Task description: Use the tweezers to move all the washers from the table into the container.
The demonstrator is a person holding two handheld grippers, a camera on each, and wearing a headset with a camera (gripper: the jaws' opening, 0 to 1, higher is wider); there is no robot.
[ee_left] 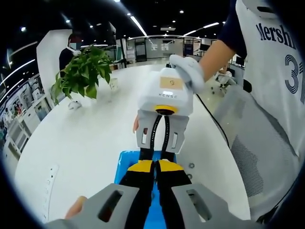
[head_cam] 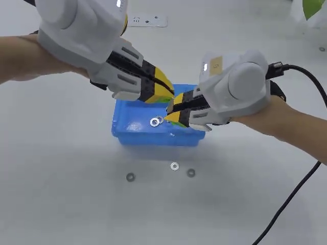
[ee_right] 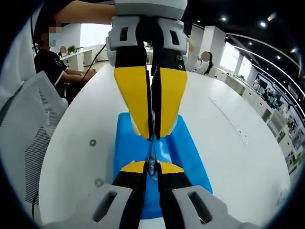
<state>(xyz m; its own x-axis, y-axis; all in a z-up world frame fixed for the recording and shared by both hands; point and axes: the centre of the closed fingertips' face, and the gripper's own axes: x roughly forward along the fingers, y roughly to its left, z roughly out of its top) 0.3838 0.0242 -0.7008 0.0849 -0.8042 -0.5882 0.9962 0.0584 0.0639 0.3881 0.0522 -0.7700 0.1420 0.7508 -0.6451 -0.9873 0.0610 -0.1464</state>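
Observation:
A blue container point(head_cam: 153, 139) stands mid-table with a washer point(head_cam: 155, 121) inside it. Three washers lie on the table in front of it: one point(head_cam: 130, 177) to the left, two point(head_cam: 174, 166) point(head_cam: 191, 173) close together. My left gripper point(head_cam: 171, 94) comes in from the upper left and my right gripper point(head_cam: 171, 113) from the right; their yellow tips meet over the container. In the right gripper view thin metal tweezers point(ee_right: 152, 151) run from the left gripper point(ee_right: 152, 134) down into my right gripper point(ee_right: 152, 166). Both pairs of jaws are pressed shut on them.
A white power strip point(head_cam: 147, 21) lies at the table's far edge. A black cable point(head_cam: 301, 178) trails off the right gripper across the table's right side. A potted plant point(ee_left: 83, 71) stands far back, and a mesh chair point(ee_right: 24, 124) is beside the table.

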